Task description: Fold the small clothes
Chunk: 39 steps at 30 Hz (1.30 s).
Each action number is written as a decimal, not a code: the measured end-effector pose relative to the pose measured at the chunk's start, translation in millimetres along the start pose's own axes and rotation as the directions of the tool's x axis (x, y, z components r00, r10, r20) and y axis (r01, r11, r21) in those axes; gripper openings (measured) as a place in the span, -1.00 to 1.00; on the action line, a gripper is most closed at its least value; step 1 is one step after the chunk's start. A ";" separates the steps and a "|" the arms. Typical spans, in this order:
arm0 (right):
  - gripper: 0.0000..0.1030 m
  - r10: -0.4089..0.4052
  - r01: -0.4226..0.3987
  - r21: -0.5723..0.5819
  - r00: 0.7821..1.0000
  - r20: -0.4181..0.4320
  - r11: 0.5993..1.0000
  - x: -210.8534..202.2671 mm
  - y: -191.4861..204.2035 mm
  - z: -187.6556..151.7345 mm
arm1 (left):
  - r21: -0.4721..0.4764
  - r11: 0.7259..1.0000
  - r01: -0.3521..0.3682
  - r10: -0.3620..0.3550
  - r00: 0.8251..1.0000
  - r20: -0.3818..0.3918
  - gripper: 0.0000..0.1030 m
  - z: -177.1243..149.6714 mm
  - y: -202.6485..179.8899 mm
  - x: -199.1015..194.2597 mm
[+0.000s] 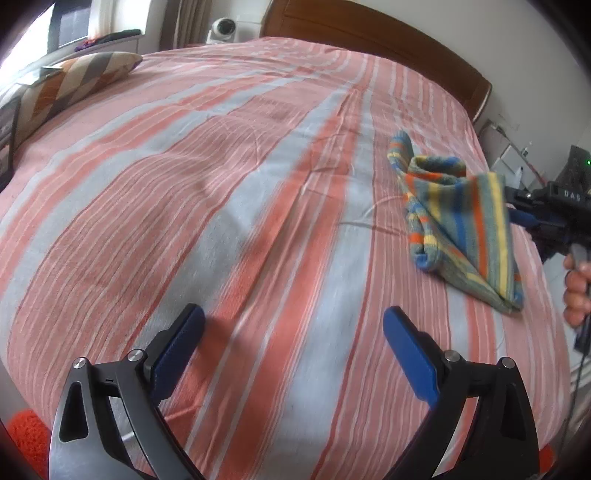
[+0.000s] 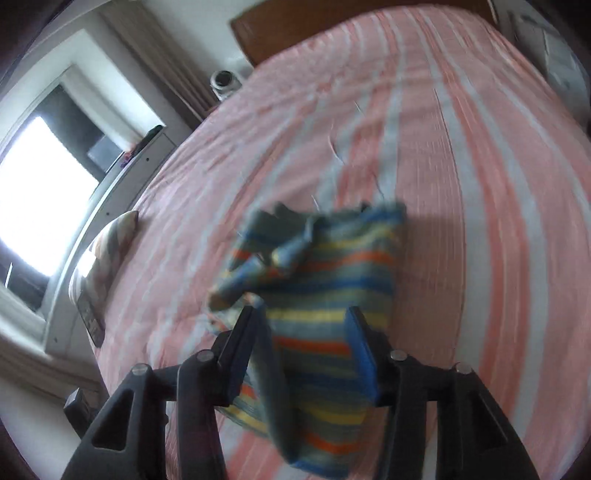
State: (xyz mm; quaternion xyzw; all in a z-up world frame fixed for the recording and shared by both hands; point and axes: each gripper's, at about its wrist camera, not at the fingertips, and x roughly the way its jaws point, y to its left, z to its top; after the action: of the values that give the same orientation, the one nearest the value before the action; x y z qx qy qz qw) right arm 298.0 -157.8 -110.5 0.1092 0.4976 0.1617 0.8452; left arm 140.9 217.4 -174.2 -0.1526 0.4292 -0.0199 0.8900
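Note:
A small striped garment point(image 1: 458, 218), grey-green with blue, yellow and orange bands, lies crumpled on the right side of the bed. My right gripper point(image 1: 515, 212) reaches it from the right; its tips are behind the raised cloth edge. In the right wrist view the garment point(image 2: 325, 280) hangs between the fingers of the right gripper point(image 2: 301, 321), which stand part open with cloth draped across them; the view is blurred. My left gripper point(image 1: 293, 325) is open and empty, low over the bed's near middle, well left of the garment.
The bed point(image 1: 221, 184) has a pink, orange and pale-blue striped cover. A patterned pillow point(image 1: 74, 81) lies at the far left by the window. A wooden headboard point(image 1: 369, 33) and a white camera point(image 1: 223, 29) stand at the back. A bedside unit point(image 1: 517, 155) is at the right.

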 end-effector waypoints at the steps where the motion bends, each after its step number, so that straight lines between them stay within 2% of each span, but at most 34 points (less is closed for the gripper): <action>1: -0.21 0.040 -0.040 -0.042 0.999 -0.011 0.998 10.0 10.4 -7.2 | -0.003 1.000 0.003 -0.003 1.000 -0.002 0.88 0.3 0.9 -1.4; 2: -0.21 0.099 -0.102 -0.104 0.994 -0.041 0.989 20.0 26.3 -19.4 | -0.011 1.000 0.012 -0.012 1.000 -0.007 0.88 1.3 3.1 -3.0; 3: -0.21 0.158 -0.173 -0.165 0.982 -0.099 0.971 31.9 46.1 -33.7 | -0.027 0.999 0.027 -0.028 0.999 -0.018 0.88 5.7 7.2 -5.1; 4: -0.21 0.183 -0.221 -0.230 0.967 -0.175 0.948 43.3 67.9 -51.9 | -0.040 0.999 0.032 -0.033 0.999 -0.023 0.88 9.4 9.6 -6.3; 5: -0.21 0.165 -0.235 -0.309 0.958 -0.236 0.921 50.6 88.7 -72.4 | -0.061 0.997 0.042 -0.043 0.999 -0.021 0.88 17.2 13.3 -9.5; 6: -0.21 0.142 -0.234 -0.367 0.955 -0.260 0.900 52.0 100.5 -87.6 | -0.071 0.995 0.068 -0.069 0.998 -0.010 0.88 29.1 14.9 -13.6; 8: -0.21 0.110 -0.221 -0.471 0.962 -0.251 0.854 37.7 117.0 -118.4 | -0.054 0.992 0.117 -0.117 0.993 0.005 0.88 50.3 9.6 -18.6; 10: 0.02 0.129 -0.212 -0.511 0.973 -0.193 0.833 7.9 115.4 -139.0 | 0.024 0.982 0.185 -0.186 0.983 0.003 0.88 81.0 -12.3 -17.9; 12: 0.16 0.114 -0.159 -0.512 0.986 -0.118 0.844 -18.2 101.2 -152.7 | 0.139 0.956 0.260 -0.249 0.964 -0.093 0.88 113.5 -51.9 1.1; 14: 0.18 0.082 -0.099 -0.470 0.995 -0.057 0.877 -40.6 75.2 -159.7 | 0.246 0.924 0.293 -0.258 0.952 -0.164 0.88 134.8 -92.3 25.0; 17: 0.18 0.053 -0.056 -0.374 0.998 -0.019 0.926 -62.8 39.4 -167.5 | 0.414 0.879 0.235 -0.160 0.965 -0.209 0.82 151.9 -146.9 71.5; 19: 0.18 0.039 -0.039 -0.316 0.999 -0.006 0.948 -68.9 22.5 -173.4 | 0.477 0.852 0.218 -0.100 0.960 -0.261 0.56 155.2 -173.7 112.2; 21: 0.18 0.024 -0.023 -0.281 1.000 0.001 0.959 -74.9 11.1 -180.2 | 0.498 0.842 0.208 -0.056 0.951 -0.303 -0.83 158.2 -183.2 140.1; 22: 0.18 0.012 -0.009 -0.268 1.000 0.007 0.963 -79.3 5.0 -185.3 | 0.486 0.852 0.195 -0.045 0.952 -0.304 -0.80 164.9 -183.5 148.8; 23: 0.18 0.004 -0.002 -0.263 1.000 0.007 0.965 -81.7 2.3 -188.9 | 0.434 0.883 0.179 -0.059 0.960 -0.275 -0.82 178.5 -176.7 152.2; 24: 0.18 -0.005 0.007 -0.261 1.000 0.007 0.965 -81.3 0.4 -192.0 | 0.348 0.922 0.168 -0.083 0.966 -0.246 -0.82 195.0 -163.0 153.0; 25: 0.18 -0.018 0.020 -0.260 1.000 0.013 0.965 -79.8 -1.8 -194.6 | 0.249 0.951 0.182 -0.123 0.964 -0.238 -0.82 208.1 -147.0 154.0; 26: 0.18 -0.022 0.026 -0.256 1.000 0.018 0.966 -85.3 -6.9 -194.3 | 0.149 0.970 0.193 -0.156 0.961 -0.229 -0.81 219.1 -128.8 155.5; 27: 0.18 -0.021 0.026 -0.248 1.000 0.023 0.968 -83.8 -8.1 -191.7 | 0.082 0.985 0.153 -0.132 0.967 -0.218 -0.75 226.6 -111.2 155.8; 28: 0.18 -0.017 0.023 -0.234 0.999 0.028 0.972 -82.8 -10.9 -189.8 | 0.060 0.991 0.120 -0.103 0.969 -0.224 -0.64 229.5 -100.4 155.9; 30: 0.18 -0.001 0.008 -0.210 0.999 0.036 0.978 -81.3 -15.6 -178.8 | 0.060 0.992 0.110 -0.090 0.959 -0.269 0.03 227.0 -81.2 148.9; 31: 0.18 0.003 0.005 -0.200 0.999 0.040 0.980 -79.9 -17.9 -172.6 | 0.070 0.991 0.111 -0.088 0.958 -0.274 0.16 222.8 -74.8 140.6; 32: 0.18 0.004 0.005 -0.185 0.999 0.048 0.983 -77.8 -20.9 -164.2 | 0.084 0.989 0.122 -0.094 0.957 -0.276 0.38 216.5 -69.7 130.2; 34: 0.18 0.012 -0.003 -0.139 0.998 0.067 0.990 -72.9 -28.8 -140.0 | 0.119 0.977 0.176 -0.134 0.946 -0.296 0.52 197.3 -64.9 107.5; 37: 0.18 0.032 -0.027 -0.061 0.996 0.084 0.998 -60.9 -36.7 -103.1 | 0.170 0.947 0.272 -0.197 0.912 -0.361 0.61 153.5 -77.2 82.3; 38: 0.17 0.045 -0.042 -0.048 0.996 0.082 0.998 -55.9 -36.6 -93.2 | 0.195 0.941 0.277 -0.191 0.909 -0.371 0.61 138.8 -83.5 77.9; 39: 0.10 0.061 -0.059 -0.037 0.996 0.061 0.998 -45.3 -36.0 -81.2 | 0.230 0.940 0.252 -0.155 0.916 -0.371 0.60 122.7 -89.7 78.9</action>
State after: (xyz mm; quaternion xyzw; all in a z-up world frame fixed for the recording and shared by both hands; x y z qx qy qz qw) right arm 212.3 -206.5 -125.5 0.1142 0.4649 0.1923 0.8567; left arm 293.7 150.0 -136.3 -0.0669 0.5542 -0.1987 0.8056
